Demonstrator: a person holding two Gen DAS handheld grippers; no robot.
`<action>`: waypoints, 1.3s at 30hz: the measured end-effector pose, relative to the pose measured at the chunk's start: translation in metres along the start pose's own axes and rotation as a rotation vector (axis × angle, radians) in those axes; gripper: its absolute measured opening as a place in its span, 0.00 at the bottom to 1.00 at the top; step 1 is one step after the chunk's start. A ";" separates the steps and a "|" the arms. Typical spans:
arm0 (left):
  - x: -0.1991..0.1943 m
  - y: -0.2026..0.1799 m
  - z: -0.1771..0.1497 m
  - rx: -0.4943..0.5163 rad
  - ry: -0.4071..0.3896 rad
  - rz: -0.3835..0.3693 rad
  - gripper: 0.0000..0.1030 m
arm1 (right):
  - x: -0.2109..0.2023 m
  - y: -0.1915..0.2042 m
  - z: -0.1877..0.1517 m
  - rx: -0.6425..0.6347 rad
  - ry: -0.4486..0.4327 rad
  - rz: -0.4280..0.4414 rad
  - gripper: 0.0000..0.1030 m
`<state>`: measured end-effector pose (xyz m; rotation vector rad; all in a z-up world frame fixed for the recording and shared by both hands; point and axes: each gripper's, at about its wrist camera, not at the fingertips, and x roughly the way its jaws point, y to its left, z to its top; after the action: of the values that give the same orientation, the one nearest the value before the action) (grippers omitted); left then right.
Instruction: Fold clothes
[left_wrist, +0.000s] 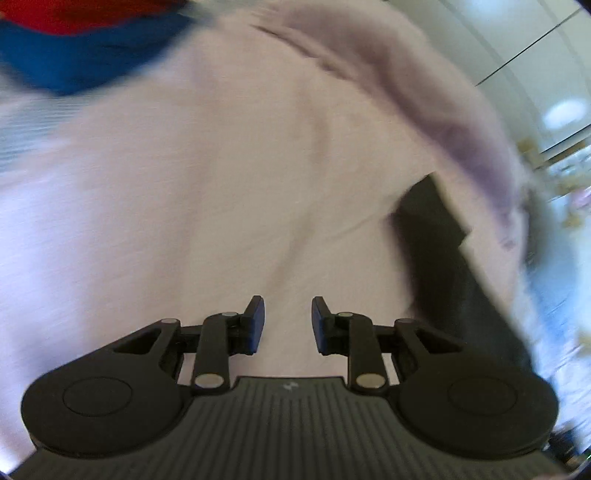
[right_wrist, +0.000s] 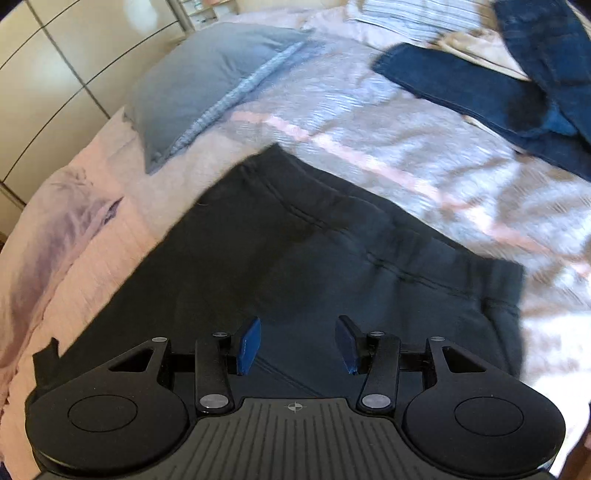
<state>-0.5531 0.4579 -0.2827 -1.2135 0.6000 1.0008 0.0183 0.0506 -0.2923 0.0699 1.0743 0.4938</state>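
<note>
A dark grey garment (right_wrist: 295, 251) with stitched seams lies flat on the bed, filling the middle of the right wrist view. My right gripper (right_wrist: 298, 345) hovers over its near part, open, its blue pads (right_wrist: 249, 345) apart with nothing pinched between them. In the blurred left wrist view, my left gripper (left_wrist: 288, 325) is open over the pale pink bedsheet (left_wrist: 184, 203) with nothing between its fingers. An edge of the dark garment (left_wrist: 443, 251) shows to its right.
Blue jeans (right_wrist: 480, 88) lie at the back right of the bed, with a striped cloth (right_wrist: 417, 14) behind them. A grey pillow (right_wrist: 207, 81) sits at the back left near wardrobe doors (right_wrist: 44, 92). Blue and red fabric (left_wrist: 74, 55) lies at the far left.
</note>
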 end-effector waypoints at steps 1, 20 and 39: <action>0.020 -0.011 0.011 -0.014 0.000 -0.038 0.24 | 0.004 0.006 0.005 -0.008 -0.005 0.004 0.47; 0.143 -0.092 0.072 -0.042 0.006 -0.209 0.03 | 0.095 0.037 0.029 -0.015 0.054 0.023 0.47; 0.034 -0.108 0.070 -0.011 -0.183 0.039 0.27 | 0.099 0.060 0.030 -0.081 0.092 0.108 0.47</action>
<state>-0.4506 0.5317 -0.2396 -1.1085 0.4766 1.1356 0.0606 0.1507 -0.3424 0.0344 1.1439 0.6425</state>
